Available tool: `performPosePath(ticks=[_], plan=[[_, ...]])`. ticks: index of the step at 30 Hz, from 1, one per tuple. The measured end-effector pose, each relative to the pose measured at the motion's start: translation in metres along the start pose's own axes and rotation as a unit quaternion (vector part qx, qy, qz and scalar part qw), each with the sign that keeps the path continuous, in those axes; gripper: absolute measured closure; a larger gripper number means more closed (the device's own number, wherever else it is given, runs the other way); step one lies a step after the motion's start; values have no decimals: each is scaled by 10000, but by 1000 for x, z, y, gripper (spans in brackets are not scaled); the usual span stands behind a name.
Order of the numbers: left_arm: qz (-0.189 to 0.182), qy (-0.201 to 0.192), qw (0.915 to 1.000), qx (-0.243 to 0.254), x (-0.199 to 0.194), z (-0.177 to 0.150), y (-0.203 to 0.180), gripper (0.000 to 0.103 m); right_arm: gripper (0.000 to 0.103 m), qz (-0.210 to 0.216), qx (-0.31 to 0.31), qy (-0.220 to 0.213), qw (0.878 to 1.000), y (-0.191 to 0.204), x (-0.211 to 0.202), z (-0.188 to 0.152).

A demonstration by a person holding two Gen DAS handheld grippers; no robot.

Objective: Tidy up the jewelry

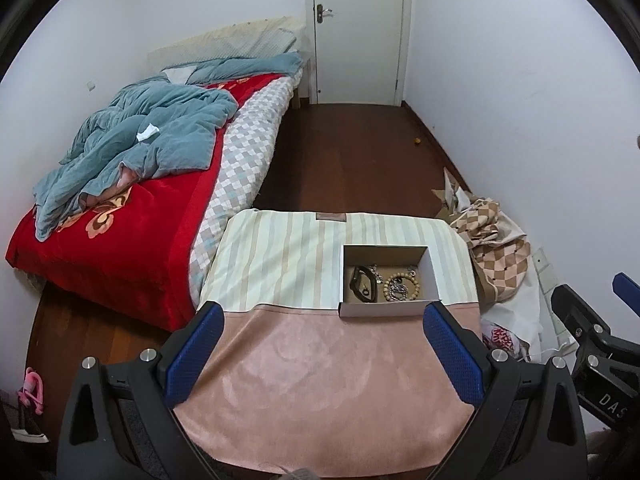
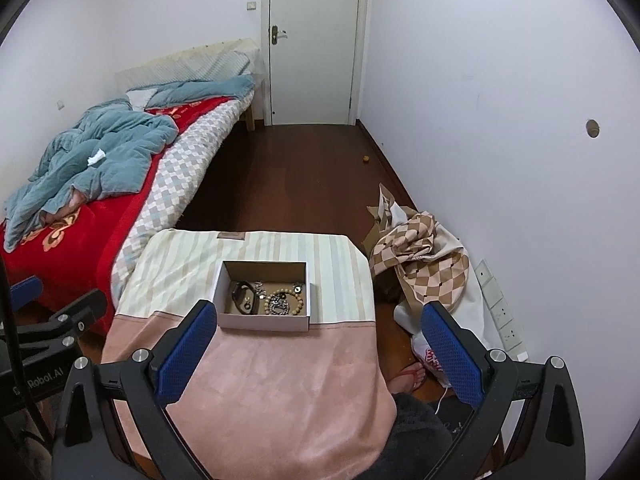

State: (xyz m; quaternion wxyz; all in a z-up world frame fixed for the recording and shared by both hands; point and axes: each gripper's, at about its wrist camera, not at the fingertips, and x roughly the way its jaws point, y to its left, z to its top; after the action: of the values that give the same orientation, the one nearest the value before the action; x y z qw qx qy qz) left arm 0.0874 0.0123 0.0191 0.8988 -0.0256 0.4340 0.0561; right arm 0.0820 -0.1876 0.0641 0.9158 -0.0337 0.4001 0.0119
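A small open cardboard box (image 1: 434, 280) (image 2: 222, 280) sits on a cloth-covered table (image 1: 320, 360) (image 2: 280, 380). Inside lie a black band (image 1: 362, 280) (image 2: 241, 294), a wooden bead bracelet (image 1: 402, 285) (image 2: 289, 301) and silver chain pieces (image 1: 396, 292) (image 2: 277, 305). My left gripper (image 1: 322, 320) is open and empty, held above the pink part of the cloth, short of the box. My right gripper (image 2: 320, 316) is open and empty, its left finger (image 2: 188, 348) near the box's front left corner. Each gripper shows at the edge of the other's view.
A bed (image 1: 132, 184) (image 2: 100, 168) with a red blanket and blue quilt stands to the left. A pile of checkered cloth and bags (image 1: 496, 256) (image 2: 424, 268) lies on the floor at the right by the wall. A white door (image 1: 360, 32) is at the far end.
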Motion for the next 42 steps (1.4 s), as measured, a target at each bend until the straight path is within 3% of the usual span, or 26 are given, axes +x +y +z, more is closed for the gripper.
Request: performPosePath(ticks=[17, 42], plan=[[40, 561, 9984, 39, 69, 19, -19, 1, 0, -102, -39, 589, 9982, -1, 91, 19], [118, 659, 9978, 1, 82, 20, -25, 1, 0, -114, -80, 778, 9969, 2, 110, 13]])
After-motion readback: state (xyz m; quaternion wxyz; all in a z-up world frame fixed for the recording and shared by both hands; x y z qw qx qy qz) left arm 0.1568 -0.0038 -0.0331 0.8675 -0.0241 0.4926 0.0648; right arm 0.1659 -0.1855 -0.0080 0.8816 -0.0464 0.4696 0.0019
